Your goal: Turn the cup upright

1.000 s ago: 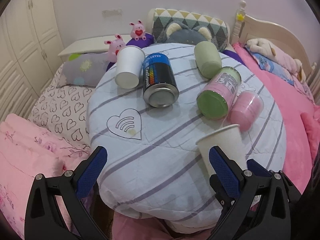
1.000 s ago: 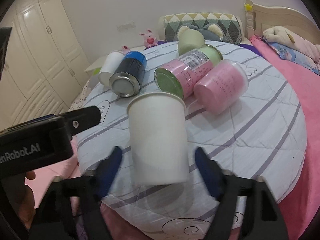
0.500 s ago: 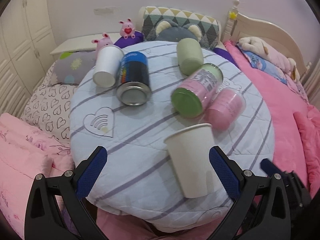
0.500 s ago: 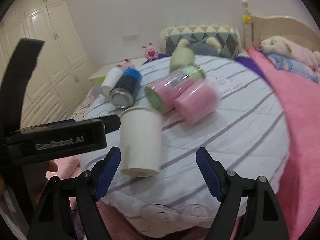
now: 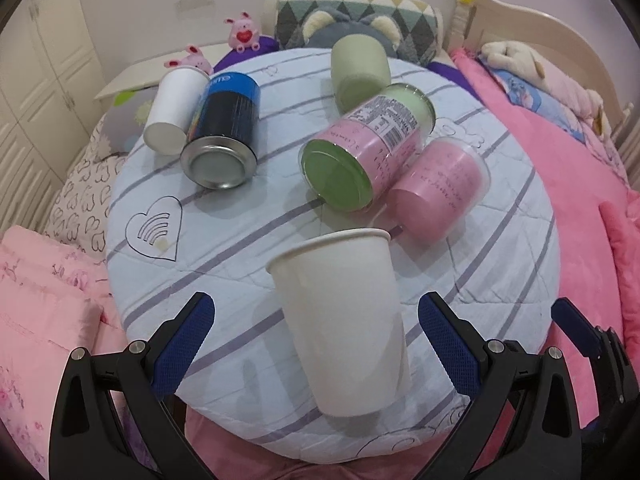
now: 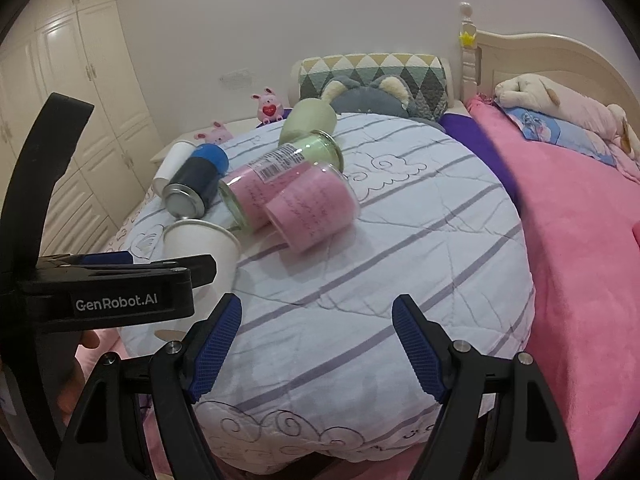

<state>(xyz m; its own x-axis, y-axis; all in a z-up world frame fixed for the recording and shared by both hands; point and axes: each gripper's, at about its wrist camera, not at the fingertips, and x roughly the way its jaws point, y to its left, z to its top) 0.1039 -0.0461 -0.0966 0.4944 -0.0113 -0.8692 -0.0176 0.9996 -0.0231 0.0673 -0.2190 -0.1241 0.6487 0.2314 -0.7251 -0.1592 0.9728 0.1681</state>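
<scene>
Left gripper (image 5: 316, 344) stands released, fingers straddling the white paper cup (image 5: 340, 320), which stands mouth-up near the round table's (image 5: 240, 248) near edge, axis vertical. Right gripper (image 6: 316, 350), also released and empty, sees that cup (image 6: 200, 248) far left, farther from it.

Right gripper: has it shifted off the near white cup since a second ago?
Yes. The right gripper moved right along the round table; the white cup now stands left of it.

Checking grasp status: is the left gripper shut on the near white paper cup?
No: the left gripper is open, both pads clear of the white paper cup.
</scene>
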